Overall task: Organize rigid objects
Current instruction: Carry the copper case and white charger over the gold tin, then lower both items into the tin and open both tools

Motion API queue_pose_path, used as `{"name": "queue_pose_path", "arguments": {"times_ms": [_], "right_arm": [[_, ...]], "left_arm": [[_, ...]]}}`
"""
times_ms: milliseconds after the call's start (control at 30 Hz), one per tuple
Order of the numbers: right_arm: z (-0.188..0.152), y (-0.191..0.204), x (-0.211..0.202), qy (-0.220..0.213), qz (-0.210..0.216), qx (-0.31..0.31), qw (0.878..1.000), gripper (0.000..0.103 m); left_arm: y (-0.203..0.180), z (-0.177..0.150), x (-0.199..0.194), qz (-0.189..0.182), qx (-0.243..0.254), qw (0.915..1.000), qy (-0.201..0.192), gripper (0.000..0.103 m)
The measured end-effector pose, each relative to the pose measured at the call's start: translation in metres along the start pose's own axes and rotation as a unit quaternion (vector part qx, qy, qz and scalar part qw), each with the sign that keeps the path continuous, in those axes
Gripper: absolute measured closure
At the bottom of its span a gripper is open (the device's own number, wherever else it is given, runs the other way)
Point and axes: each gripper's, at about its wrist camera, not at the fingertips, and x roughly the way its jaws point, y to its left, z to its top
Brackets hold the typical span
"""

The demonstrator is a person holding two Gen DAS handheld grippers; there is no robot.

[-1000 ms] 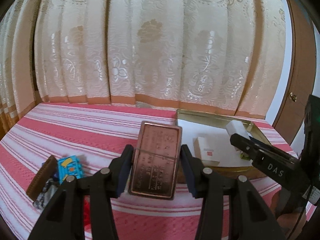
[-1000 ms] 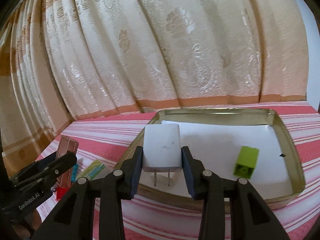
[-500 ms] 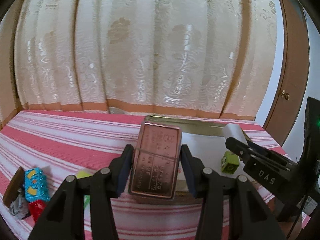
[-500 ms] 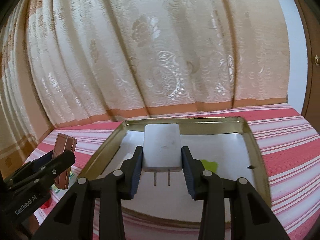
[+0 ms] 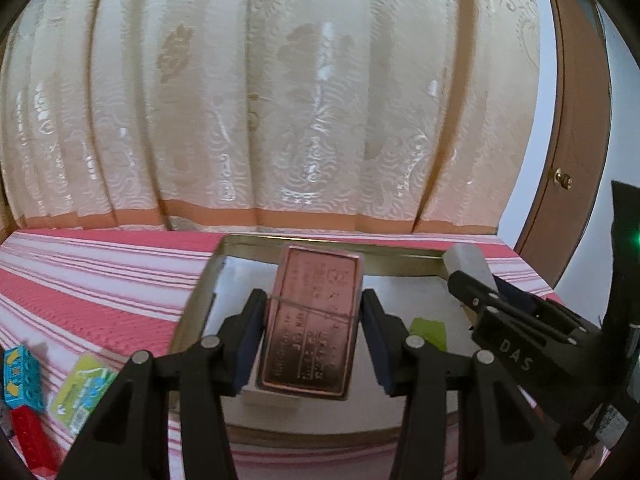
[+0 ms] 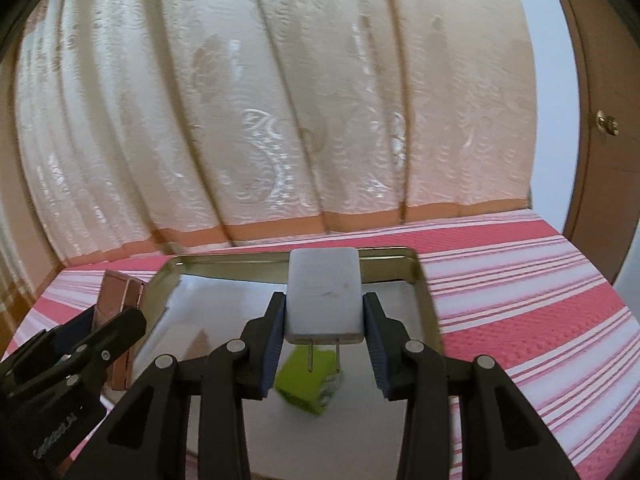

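**Copper case and white charger held over the metal tray**

Copper-coloured and rectangular, the embossed metal case (image 5: 312, 320) stands upright in the left wrist view, clamped between the 2 black fingers of the left gripper (image 5: 313, 338). A thin band runs across its face. It is held above the near left part of the shallow gold-rimmed metal tray (image 5: 200, 292), whose floor is lined with white paper. A lime-green block (image 5: 430, 332) lies on that paper to the right of the case. Further right, the right gripper (image 5: 466, 276) reaches in over the tray, clenched on a white plug-in charger (image 5: 466, 260). On the red-and-white striped cloth (image 5: 100, 280) outside the tray's left wall lie a blue toy brick (image 5: 22, 376), a red toy brick (image 5: 30, 436) just below it, and a flat green-and-yellow packet (image 5: 82, 388) beside them. A cream patterned curtain (image 5: 280, 100) hangs behind the table, with a brown wooden door (image 5: 576, 140) at the right.

From the right wrist view, the right gripper (image 6: 324, 330) grips the white plug-in charger (image 6: 324, 292) by its sides, 2 metal prongs pointing toward the camera. It hangs above the tray's white lining, toward the far rim (image 6: 240, 258). The lime-green block (image 6: 306, 376) sits on the lining directly beneath the prongs, blurred. At the left, the left gripper (image 6: 112, 320) holds the copper case (image 6: 120, 300) edge-on over the tray's left wall. Striped cloth (image 6: 520, 300) spreads to the right.
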Motion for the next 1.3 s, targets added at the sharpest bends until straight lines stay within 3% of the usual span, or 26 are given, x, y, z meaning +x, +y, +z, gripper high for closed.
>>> {"name": "queue_pose_path", "arguments": {"times_ms": [367, 667, 1300], "right_arm": [[0.001, -0.023, 0.018, 0.025, -0.052, 0.012, 0.998, 0.062], [-0.004, -0.015, 0.027, 0.034, -0.077, -0.014, 0.996, 0.062], [-0.006, -0.012, 0.033, 0.048, -0.074, -0.014, 0.996, 0.062]], "left_arm": [[-0.021, -0.006, 0.021, 0.002, 0.021, 0.9998, 0.004, 0.056], [-0.022, -0.011, 0.030, 0.019, 0.035, 0.9992, 0.005, 0.056], [-0.016, -0.014, 0.044, 0.019, 0.026, 0.9988, 0.037, 0.056]]}}
